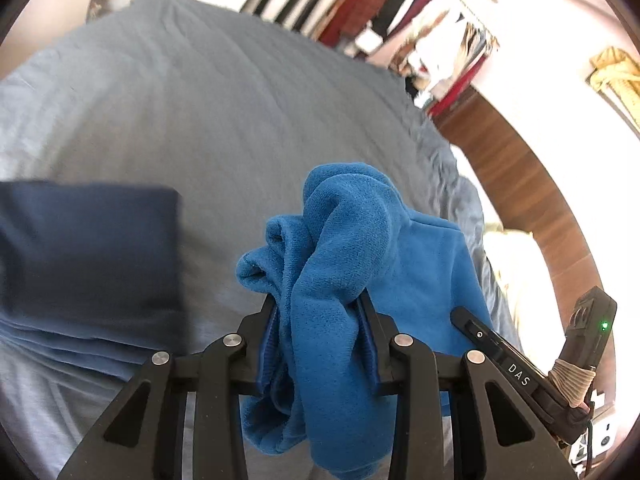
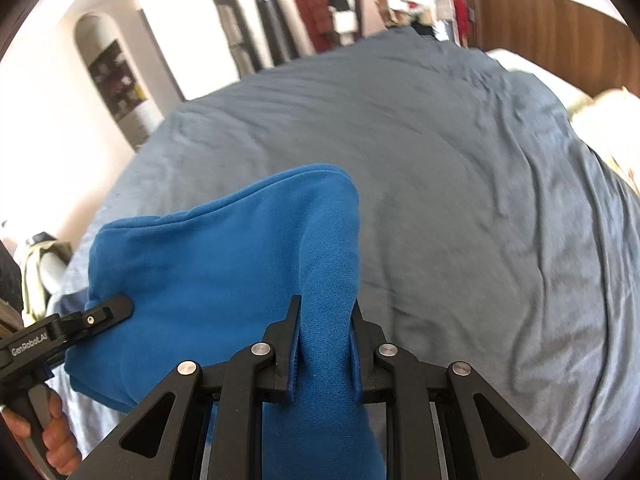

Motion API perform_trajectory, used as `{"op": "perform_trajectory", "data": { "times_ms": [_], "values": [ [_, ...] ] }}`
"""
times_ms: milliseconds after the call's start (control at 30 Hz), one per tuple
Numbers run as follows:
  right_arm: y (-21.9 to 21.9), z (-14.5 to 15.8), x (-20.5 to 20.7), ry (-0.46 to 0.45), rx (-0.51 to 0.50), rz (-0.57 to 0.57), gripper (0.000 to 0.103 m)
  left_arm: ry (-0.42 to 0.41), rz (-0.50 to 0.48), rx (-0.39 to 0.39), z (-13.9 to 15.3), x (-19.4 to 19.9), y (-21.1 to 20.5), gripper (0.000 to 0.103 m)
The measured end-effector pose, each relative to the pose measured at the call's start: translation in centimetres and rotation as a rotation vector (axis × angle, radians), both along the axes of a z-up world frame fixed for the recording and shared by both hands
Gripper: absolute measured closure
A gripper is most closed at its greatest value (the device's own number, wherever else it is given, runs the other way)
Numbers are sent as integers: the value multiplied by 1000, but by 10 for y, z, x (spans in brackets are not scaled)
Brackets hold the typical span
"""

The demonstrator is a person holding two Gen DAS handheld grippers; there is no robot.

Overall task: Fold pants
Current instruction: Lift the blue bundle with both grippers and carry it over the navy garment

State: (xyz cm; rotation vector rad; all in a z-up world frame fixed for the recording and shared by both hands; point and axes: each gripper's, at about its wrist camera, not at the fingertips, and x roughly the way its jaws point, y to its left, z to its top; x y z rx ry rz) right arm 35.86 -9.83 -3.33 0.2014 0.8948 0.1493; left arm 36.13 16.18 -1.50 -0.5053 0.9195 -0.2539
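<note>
Bright blue fleece pants (image 1: pixel 348 216) hang bunched above the grey-blue bed sheet (image 1: pixel 200 100), held up between both grippers. My left gripper (image 1: pixel 318 300) is shut on a thick gathered fold of them. In the right wrist view the pants (image 2: pixel 224 248) spread out to the left, and my right gripper (image 2: pixel 326 304) is shut on a narrower fold at their right end. The other gripper's black finger (image 2: pixel 108 308) presses into the cloth at the left edge, with a hand (image 2: pixel 56 440) on its handle. From the left wrist view, the right gripper's finger (image 1: pixel 472 324) shows against the pants.
A folded dark blue garment (image 1: pixel 80 248) lies on the bed at the left. A clothes rack (image 1: pixel 380 12) stands beyond the bed, next to a wooden headboard (image 1: pixel 520 184) and a cream pillow (image 1: pixel 516 272). The wrinkled sheet (image 2: pixel 480 200) stretches far to the right.
</note>
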Motion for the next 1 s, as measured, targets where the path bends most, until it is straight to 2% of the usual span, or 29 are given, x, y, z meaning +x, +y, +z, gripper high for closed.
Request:
{"op": "perform_trajectory", "data": {
  "times_ms": [233,333,467,633,833,1000],
  "values": [
    [72,43,-3,-83,44,120,83,-74,102,55,43,-26,76,69],
    [104,49,-1,-98,78,165,83,-99,144,102,56,-32,110,69],
    [153,50,5,-115,118,230,83,-98,187,153,58,-33,153,68],
    [199,29,13,-92,149,283,83,-50,205,174,37,-28,190,69],
    [222,-7,25,-17,124,289,83,43,184,129,-15,-20,225,68],
    [234,-36,33,17,71,289,83,53,151,92,-50,-16,240,67]
  ]
}}
